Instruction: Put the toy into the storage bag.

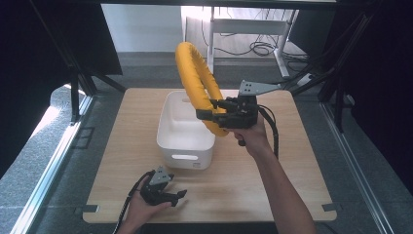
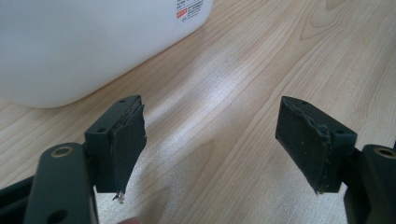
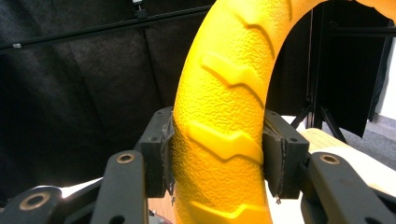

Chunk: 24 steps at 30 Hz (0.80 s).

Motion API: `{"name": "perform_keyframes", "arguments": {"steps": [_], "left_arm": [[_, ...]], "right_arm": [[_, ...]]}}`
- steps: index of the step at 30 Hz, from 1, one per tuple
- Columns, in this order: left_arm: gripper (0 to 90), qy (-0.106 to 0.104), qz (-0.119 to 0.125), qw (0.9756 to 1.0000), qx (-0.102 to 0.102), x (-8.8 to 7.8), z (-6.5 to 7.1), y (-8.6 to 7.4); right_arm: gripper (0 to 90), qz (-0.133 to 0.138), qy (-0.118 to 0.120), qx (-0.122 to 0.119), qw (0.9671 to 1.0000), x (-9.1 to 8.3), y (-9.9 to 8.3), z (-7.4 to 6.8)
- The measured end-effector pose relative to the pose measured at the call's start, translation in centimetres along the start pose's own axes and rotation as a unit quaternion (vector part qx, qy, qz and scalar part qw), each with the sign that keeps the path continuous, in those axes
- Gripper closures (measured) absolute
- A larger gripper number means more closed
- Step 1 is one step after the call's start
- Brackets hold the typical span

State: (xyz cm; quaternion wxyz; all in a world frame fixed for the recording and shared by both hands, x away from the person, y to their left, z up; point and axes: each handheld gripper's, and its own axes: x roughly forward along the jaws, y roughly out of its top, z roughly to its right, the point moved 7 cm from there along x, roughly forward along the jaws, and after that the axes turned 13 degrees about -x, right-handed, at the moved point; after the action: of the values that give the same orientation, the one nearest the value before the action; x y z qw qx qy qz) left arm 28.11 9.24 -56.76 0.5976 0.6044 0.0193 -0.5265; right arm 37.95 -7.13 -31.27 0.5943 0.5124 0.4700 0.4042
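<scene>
Right gripper [image 1: 213, 108] clamped on a yellow textured foam ring with raised tread marks [image 1: 195, 78], held upright in the air over the far right part of a white rectangular plastic bin [image 1: 171, 139] on the light wooden table [image 1: 272, 180]. In the right gripper view both pads press the ring's [image 3: 224, 116] sides, firm grip on its lower arc. Left gripper [image 1: 176, 196] rests low on the table near the front edge, just in front of the bin, jaws apart, nothing between them; left gripper view has bare wood and the bin's wall [image 2: 84, 46] close ahead. Step in hand, as I judge: carrying the ring at the bin, either placing in or lifting out, cannot tell which. If placing, next move needs tilting the ring flat, lowering inside the walls, then opening.
</scene>
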Motion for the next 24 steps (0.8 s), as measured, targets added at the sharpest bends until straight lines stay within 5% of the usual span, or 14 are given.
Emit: {"name": "perform_keyframes", "arguments": {"steps": [24], "left_arm": [[24.3, 0.000, 0.000, 1.0000, 0.000, -0.1, -0.1, 0.0]], "right_arm": [[51.5, -0.003, 0.027, 0.003, 0.9996, 3.0, 0.2, -0.4]]}}
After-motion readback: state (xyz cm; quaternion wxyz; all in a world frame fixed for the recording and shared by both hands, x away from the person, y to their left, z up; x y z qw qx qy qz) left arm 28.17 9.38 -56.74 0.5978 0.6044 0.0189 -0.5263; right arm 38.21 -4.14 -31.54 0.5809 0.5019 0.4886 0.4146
